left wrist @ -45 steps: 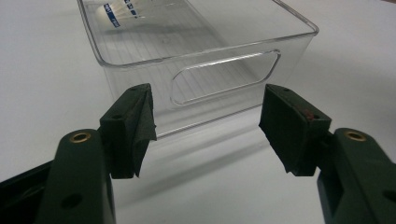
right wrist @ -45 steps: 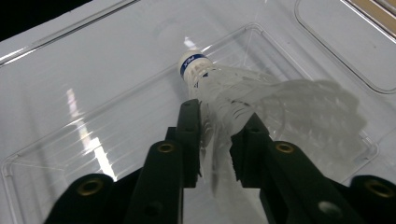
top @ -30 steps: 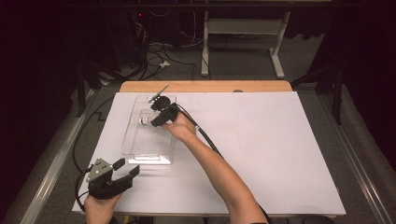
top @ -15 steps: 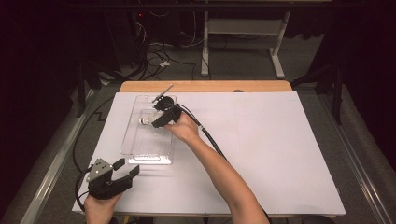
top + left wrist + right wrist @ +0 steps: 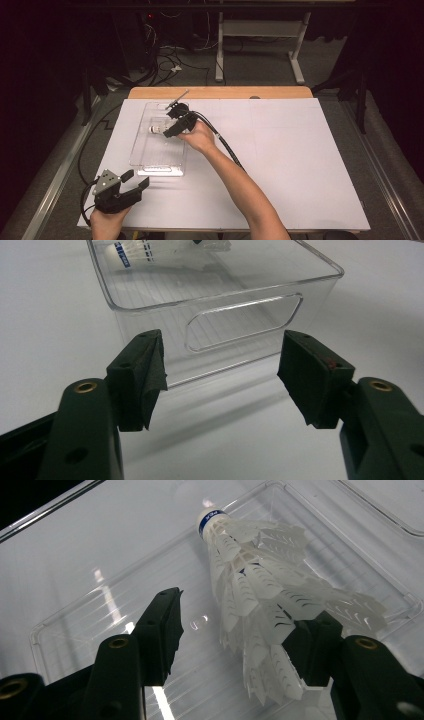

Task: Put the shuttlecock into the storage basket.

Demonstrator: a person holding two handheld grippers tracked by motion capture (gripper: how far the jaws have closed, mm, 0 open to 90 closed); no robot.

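White feathers fan out from the shuttlecock (image 5: 260,610), whose cork head carries a blue band with small white lettering too blurred to read. In the right gripper view the head points away from the camera and up, toward the far wall of the clear plastic bin (image 5: 75,630), with the long axis running back to the skirt, which lies against the right-hand black jaw while the other jaw stands clear of it. The right gripper (image 5: 240,640) is spread wide, and whether the shuttlecock rests on the bin floor or on that jaw cannot be told. In the high view the shuttlecock (image 5: 156,129) lies in the far half of the bin (image 5: 150,160), its head toward the left, just left of the right gripper (image 5: 175,129). The bin sits on a white sheet (image 5: 300,165) toward the table's left side. The left gripper (image 5: 131,181) hovers near the bin's near end, jaws spread apart and holding nothing, facing its handle cut-out (image 5: 243,321).
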